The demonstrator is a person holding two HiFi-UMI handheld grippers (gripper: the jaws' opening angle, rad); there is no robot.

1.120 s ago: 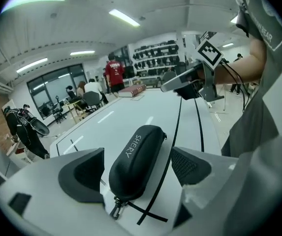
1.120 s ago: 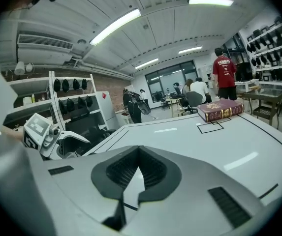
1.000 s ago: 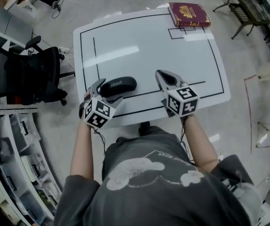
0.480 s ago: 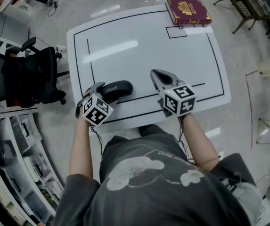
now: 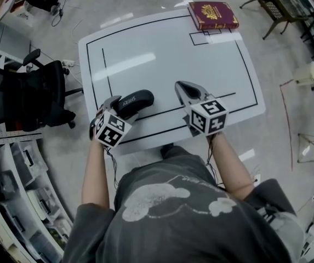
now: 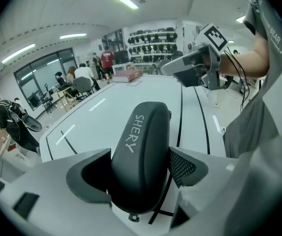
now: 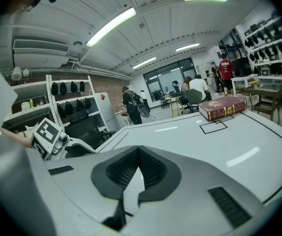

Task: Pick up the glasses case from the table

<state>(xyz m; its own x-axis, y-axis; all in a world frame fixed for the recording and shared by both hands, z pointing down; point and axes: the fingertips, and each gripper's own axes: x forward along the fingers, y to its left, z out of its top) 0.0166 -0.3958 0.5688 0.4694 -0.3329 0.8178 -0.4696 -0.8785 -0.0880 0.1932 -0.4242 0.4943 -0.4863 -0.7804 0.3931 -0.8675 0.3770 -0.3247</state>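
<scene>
White tabletop [image 5: 167,48] lay below, and at its lower-left edge the left gripper's [image 5: 114,106] wide jaws were closing around the black glasses case [image 5: 136,99] resting there, while right of it the right gripper's [image 5: 185,87] jaws met, empty, with a maroon book [image 5: 212,14] at upper right.

Left claw [image 5: 119,108] tilts down, jaws closing around the glasses case [image 5: 138,98]; right claw [image 5: 181,86] hovers, jaws together.

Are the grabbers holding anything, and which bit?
Not yet: the left gripper is closing its jaws around the glasses case, at its near end. The right gripper is shut, empty.
</scene>
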